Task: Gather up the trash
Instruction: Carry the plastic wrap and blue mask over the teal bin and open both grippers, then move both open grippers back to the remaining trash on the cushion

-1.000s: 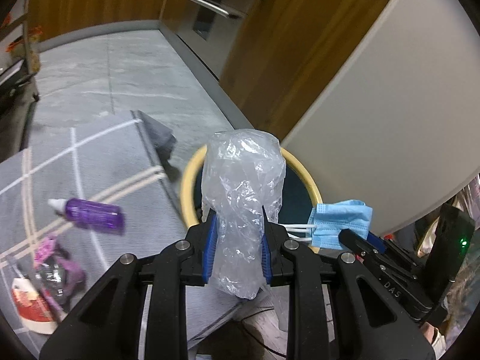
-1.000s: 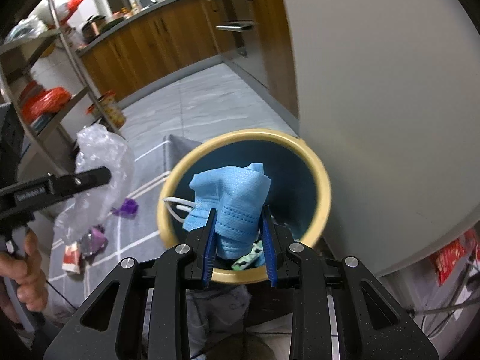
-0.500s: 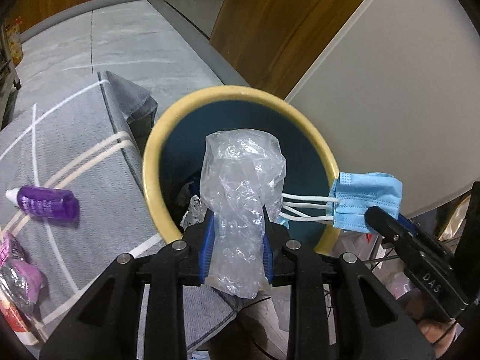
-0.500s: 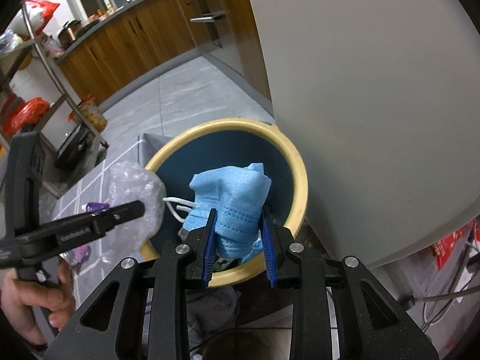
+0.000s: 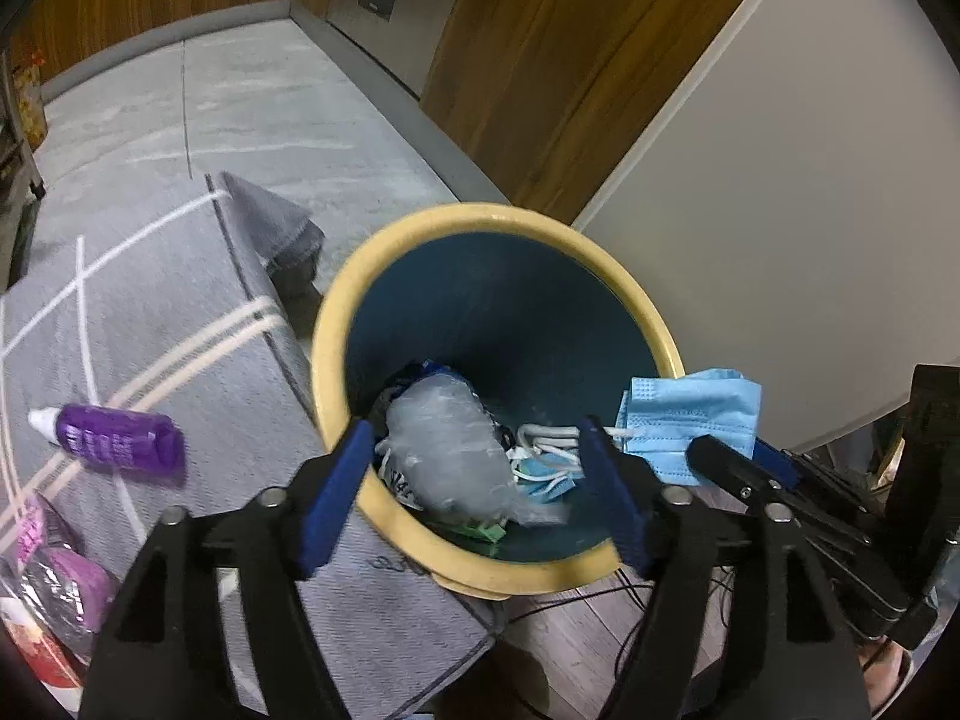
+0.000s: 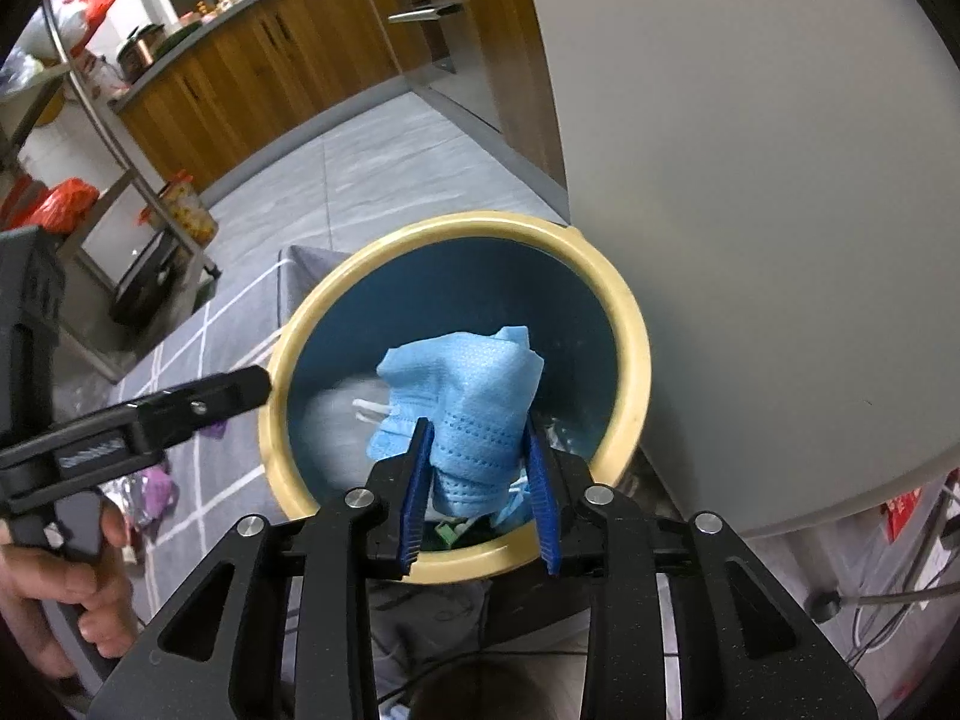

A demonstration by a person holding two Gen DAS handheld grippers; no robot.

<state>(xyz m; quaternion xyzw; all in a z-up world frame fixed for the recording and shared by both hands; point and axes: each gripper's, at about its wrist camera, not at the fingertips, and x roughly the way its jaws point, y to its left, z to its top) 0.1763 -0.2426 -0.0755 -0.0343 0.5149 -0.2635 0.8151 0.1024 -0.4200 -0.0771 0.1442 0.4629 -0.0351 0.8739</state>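
The left gripper has just opened its fingers wide, and the plastic bag now lies in the bin. The right gripper is loosening on the blue mask above the bin. Only the left view shows a purple bottle on the rug, at middle left.

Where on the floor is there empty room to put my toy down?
Free: the grey tiles between the wooden cabinets and the rug, and the rug's middle stripes. Crowded: the rug's near corner, with a purple bottle and wrappers, and inside the bin, full of trash.
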